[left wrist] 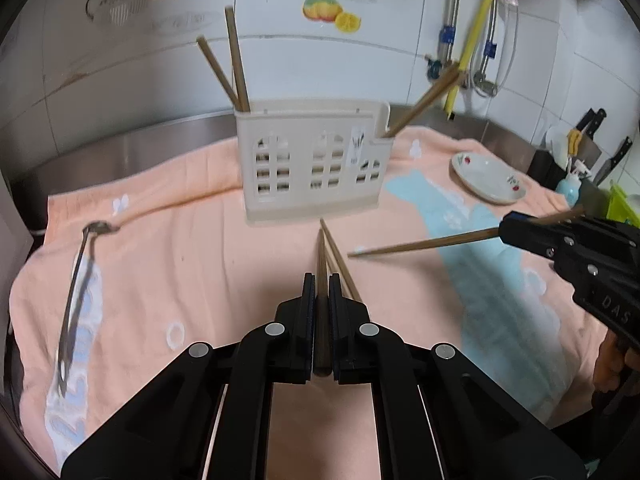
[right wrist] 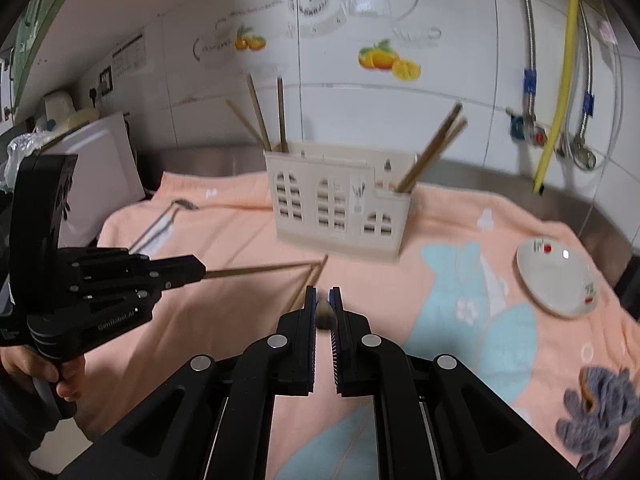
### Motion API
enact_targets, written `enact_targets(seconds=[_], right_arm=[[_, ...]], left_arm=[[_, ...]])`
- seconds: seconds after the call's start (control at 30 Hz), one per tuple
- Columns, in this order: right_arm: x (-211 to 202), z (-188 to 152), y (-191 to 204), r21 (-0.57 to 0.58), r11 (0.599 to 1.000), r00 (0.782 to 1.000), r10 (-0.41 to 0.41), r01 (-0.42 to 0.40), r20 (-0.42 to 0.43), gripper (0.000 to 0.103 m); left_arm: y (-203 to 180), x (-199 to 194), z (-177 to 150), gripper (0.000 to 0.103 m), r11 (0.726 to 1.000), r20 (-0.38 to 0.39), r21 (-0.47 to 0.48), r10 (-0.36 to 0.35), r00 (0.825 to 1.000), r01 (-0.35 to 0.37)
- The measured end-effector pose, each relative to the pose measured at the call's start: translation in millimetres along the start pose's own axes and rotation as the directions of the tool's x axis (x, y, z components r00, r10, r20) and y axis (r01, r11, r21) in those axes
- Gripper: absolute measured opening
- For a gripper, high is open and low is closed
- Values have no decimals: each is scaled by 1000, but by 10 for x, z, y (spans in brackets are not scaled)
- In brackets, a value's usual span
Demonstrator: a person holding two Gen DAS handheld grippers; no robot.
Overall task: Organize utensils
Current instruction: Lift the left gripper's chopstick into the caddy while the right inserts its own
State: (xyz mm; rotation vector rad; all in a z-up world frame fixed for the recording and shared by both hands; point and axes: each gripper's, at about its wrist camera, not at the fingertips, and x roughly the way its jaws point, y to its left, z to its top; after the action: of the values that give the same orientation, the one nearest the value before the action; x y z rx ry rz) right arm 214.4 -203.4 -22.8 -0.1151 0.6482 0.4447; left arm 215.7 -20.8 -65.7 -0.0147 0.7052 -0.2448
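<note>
We've got left tool [left wrist: 322, 280] clamped on a chopstick [left wrist: 321, 252], tip toward the holder [left wrist: 316, 160] at 12 o'clock. Right tool [right wrist: 323, 294] is clamped on a second chopstick [left wrist: 424, 243], above the towel [left wrist: 200, 272].

Legible text, both wrist views:

- "GenRobot.AI", white lettering on the black body of the left gripper [right wrist: 200, 270], seen from the right wrist camera
- "DAS", embossed letters on the black body of the right gripper [left wrist: 505, 227], seen from the left wrist camera; further characters may follow, cut off
- Wall tile decals [right wrist: 248, 42] carry cursive script beside the orange prints; too blurred to read
</note>
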Motion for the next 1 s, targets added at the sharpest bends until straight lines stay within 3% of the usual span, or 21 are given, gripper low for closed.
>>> enact_targets(seconds=[0.53, 0.8, 1.0], right_arm=[[-220, 1077, -239, -53, 998, 995, 24, -19, 92, 6], [-274, 1631, -476, -33, 999, 992, 4, 0, 125, 6], [-50, 1884, -638, -7, 999, 991, -52, 53, 127, 6]], left_arm=[[33, -187, 559, 5, 998, 86, 63, -37, 996, 32], [16, -356, 1019, 5, 993, 131, 112, -53, 990, 38], [-47, -583, 1486, 5, 988, 214, 151, -53, 975, 21]])
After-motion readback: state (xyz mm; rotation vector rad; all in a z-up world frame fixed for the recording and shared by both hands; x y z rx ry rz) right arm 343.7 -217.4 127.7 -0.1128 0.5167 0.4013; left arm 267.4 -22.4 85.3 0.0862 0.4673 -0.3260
